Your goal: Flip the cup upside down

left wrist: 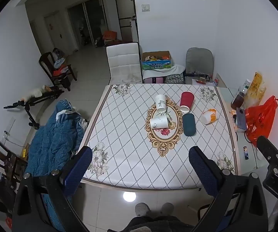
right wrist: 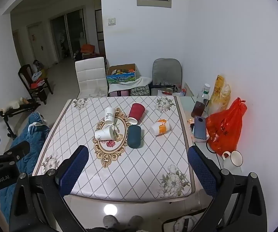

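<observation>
Both grippers' fingers (left wrist: 140, 166) (right wrist: 138, 163) are spread, empty; the paper cup (left wrist: 158, 123) at twelve o'clock crushes easily, so pinch its wall gently.

Left gripper (left wrist: 140, 166): black angular frame, blue textured finger pads (left wrist: 79, 168), silver round screws at the pivots. Right gripper (right wrist: 138, 166): built alike; "GenRobot.AI" is printed white at the frame's lower left. Grey slippers (left wrist: 154, 208) and dark trousers are seen bottom centre.

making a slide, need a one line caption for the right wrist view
Open right gripper held back from the floral table, where five cups lie on their sides, including a red cup and a dark teal cup.
</observation>
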`<move>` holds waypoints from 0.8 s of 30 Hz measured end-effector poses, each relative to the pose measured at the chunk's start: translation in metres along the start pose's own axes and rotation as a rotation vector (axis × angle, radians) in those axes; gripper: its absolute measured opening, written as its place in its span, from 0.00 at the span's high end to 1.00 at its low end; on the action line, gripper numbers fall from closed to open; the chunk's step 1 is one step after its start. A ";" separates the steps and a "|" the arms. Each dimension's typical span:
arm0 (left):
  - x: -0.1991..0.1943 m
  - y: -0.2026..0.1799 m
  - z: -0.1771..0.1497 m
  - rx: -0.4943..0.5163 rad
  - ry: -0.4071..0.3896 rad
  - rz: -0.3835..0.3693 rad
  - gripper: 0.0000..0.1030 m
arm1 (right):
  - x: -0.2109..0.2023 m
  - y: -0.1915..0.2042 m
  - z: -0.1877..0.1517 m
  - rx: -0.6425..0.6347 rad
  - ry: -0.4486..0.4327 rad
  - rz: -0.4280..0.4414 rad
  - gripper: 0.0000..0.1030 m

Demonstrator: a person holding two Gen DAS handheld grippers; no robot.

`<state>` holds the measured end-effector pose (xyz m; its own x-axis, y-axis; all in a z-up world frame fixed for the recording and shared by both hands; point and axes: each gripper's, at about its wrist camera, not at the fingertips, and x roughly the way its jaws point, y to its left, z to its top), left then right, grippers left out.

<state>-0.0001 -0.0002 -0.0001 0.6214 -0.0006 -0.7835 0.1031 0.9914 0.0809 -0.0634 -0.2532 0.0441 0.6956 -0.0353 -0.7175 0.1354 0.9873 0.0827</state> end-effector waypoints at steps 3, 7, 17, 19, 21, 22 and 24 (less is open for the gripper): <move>0.000 0.000 0.000 -0.004 -0.001 -0.002 0.00 | 0.000 0.000 0.000 0.001 0.000 0.004 0.00; -0.002 0.003 -0.001 -0.009 0.000 -0.003 0.00 | -0.001 0.000 0.000 0.000 0.001 0.003 0.00; -0.003 0.004 0.002 -0.014 -0.004 -0.005 0.00 | -0.010 0.007 0.004 -0.004 -0.007 0.017 0.00; -0.003 0.005 0.003 -0.014 -0.005 -0.005 0.00 | -0.011 0.004 0.004 -0.005 -0.010 0.018 0.00; -0.003 0.006 0.004 -0.014 -0.006 -0.006 0.00 | -0.011 0.003 0.003 -0.004 -0.011 0.018 0.00; -0.004 0.005 0.004 -0.014 -0.006 -0.005 0.00 | -0.011 0.003 0.002 -0.005 -0.012 0.018 0.00; -0.004 0.005 0.004 -0.013 -0.007 -0.004 0.00 | -0.011 0.003 0.002 -0.004 -0.013 0.019 0.00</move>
<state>0.0007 0.0047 0.0063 0.6260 -0.0058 -0.7798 0.0956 0.9930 0.0693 -0.0691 -0.2503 0.0541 0.7070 -0.0186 -0.7070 0.1197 0.9884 0.0937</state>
